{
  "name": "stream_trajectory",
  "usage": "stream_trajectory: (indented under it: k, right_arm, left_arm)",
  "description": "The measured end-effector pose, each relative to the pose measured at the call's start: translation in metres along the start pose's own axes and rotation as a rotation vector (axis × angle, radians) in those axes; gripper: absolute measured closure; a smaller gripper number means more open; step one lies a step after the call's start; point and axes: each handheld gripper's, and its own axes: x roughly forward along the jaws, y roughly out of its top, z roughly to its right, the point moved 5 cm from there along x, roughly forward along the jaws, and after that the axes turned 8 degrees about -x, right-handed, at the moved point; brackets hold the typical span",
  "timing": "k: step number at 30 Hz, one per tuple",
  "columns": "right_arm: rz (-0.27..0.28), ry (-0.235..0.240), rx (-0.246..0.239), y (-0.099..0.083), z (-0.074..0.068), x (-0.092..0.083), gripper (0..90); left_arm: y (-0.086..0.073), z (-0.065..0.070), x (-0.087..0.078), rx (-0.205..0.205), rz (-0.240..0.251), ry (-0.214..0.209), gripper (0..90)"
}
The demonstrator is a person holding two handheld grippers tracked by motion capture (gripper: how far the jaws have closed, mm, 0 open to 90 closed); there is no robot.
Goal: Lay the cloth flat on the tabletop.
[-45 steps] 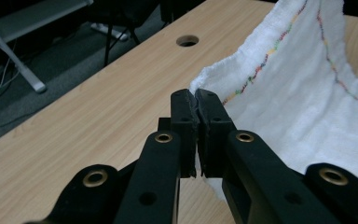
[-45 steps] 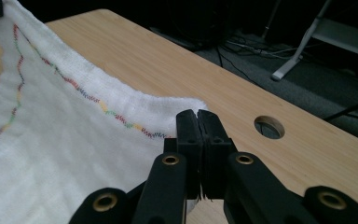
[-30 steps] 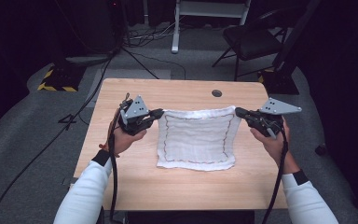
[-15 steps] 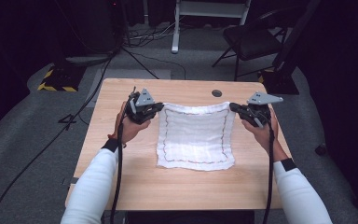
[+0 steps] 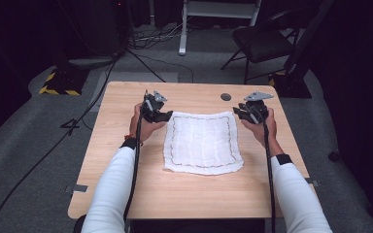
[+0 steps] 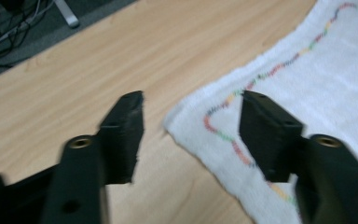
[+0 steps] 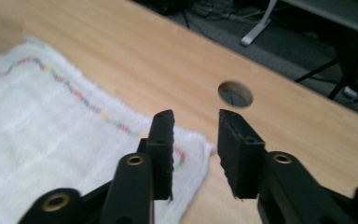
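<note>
Grippers flanked a white cloth (image 5: 202,143) lying flat at mid-frame on the table (image 5: 126,194). Left gripper (image 6: 191,121), jaws wide apart, straddled the cloth's upper-left corner; right gripper (image 7: 196,140), jaws narrowly parted, sat at the upper-right corner, equally near.
</note>
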Motion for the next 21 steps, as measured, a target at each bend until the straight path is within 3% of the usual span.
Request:
stream_trajectory:
  k: [2,4,6,7,8,11,14,17,19,21]
  right_arm:
    - [0.005,0.046,-0.014,-0.012,-0.007,-0.013,62.6]
    - [0.022,0.114,-0.008,-0.022,-0.015,-0.024,60.9]
    - [0.031,0.158,-0.033,-0.032,-0.024,-0.035,60.2]
    - [0.031,0.158,-0.033,-0.032,-0.024,-0.035,60.2]
    - [0.045,0.225,-0.048,-0.043,-0.036,-0.047,59.7]
    - [0.017,0.291,-0.089,-0.064,-0.055,-0.059,59.4]
    - [-0.027,0.347,-0.107,-0.084,-0.070,-0.063,58.7]
    - [-0.054,0.365,-0.126,-0.094,-0.080,-0.064,58.7]
    - [-0.105,0.375,-0.163,-0.106,-0.090,-0.061,60.8]
    - [-0.126,0.376,-0.160,-0.111,-0.092,-0.059,60.8]
  left_arm:
    - [-0.010,0.013,-0.014,0.043,0.004,-0.065,28.3]
    - [-0.019,0.024,-0.025,0.057,0.009,-0.125,26.6]
    - [-0.032,0.037,-0.035,0.089,-0.007,-0.173,25.6]
    - [-0.032,0.037,-0.035,0.089,-0.007,-0.173,25.6]
    - [-0.045,0.048,-0.043,0.137,-0.029,-0.193,25.6]
    - [-0.063,0.061,-0.052,0.142,-0.051,-0.254,25.4]
    - [-0.079,0.070,-0.057,0.157,-0.082,-0.278,27.6]
    - [-0.089,0.076,-0.057,0.173,-0.106,-0.299,40.0]
    - [-0.101,0.079,-0.052,0.175,-0.157,-0.313,46.2]
    - [-0.104,0.079,-0.049,0.197,-0.166,-0.280,51.3]
